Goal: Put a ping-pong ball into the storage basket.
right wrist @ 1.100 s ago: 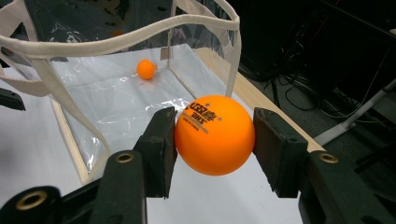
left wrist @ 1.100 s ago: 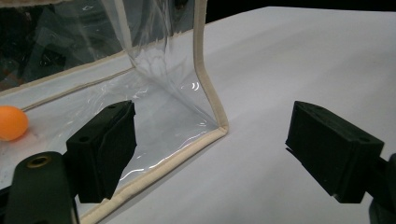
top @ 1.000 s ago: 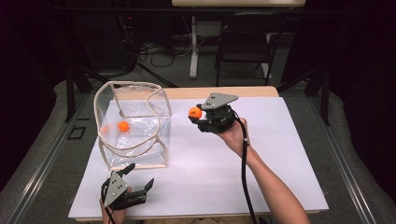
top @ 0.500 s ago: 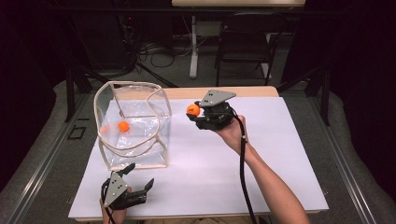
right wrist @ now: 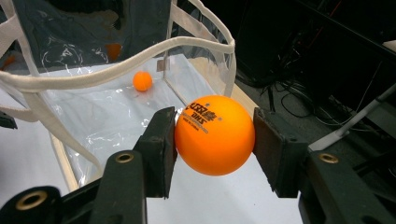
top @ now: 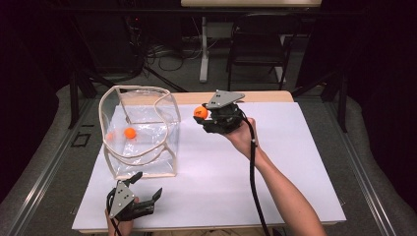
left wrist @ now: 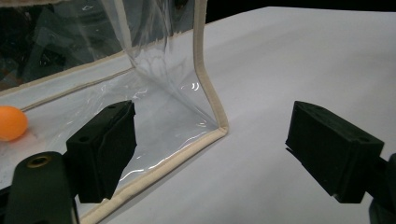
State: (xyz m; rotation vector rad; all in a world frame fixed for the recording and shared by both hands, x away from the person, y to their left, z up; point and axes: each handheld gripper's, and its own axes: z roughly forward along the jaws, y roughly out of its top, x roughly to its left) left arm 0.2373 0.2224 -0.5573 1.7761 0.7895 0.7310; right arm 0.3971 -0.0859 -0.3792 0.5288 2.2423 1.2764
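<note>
from the high view, the right claw [top: 203, 116] is raised over the white desk [top: 295, 162] just to the right of the clear bag [top: 140, 130], its jaws pinched on an orange ball [top: 200, 112] held level with the bag's open rim but outside it. one other orange ball [top: 130, 132] already lies on the bag's floor, toward its left side, with a fainter orange patch beside it that looks like a reflection in the plastic, though i cannot be sure. the left claw [top: 147, 189] rests near the front edge of the desk, just in front of the bag, jaws spread and nothing between them. judging by this, one ball is in, a second is on its way and not yet let go, so what is left is to carry it over the rim and release it. in the left gripper view, the left claw [left wrist: 210, 154] has its jaws wide apart with the bag's near bottom corner [left wrist: 219, 128] lying beyond the gap, untouched, and the ball inside [left wrist: 11, 122] shows through the clear wall at the far left. in the right gripper view, the right claw [right wrist: 215, 140] grips the printed orange ball [right wrist: 215, 135] firmly between both pads, and past it the bag [right wrist: 140, 51] stands open with its cream-trimmed rim sagging, the ball within [right wrist: 142, 80] sitting on the floor well apart from the walls.
</note>
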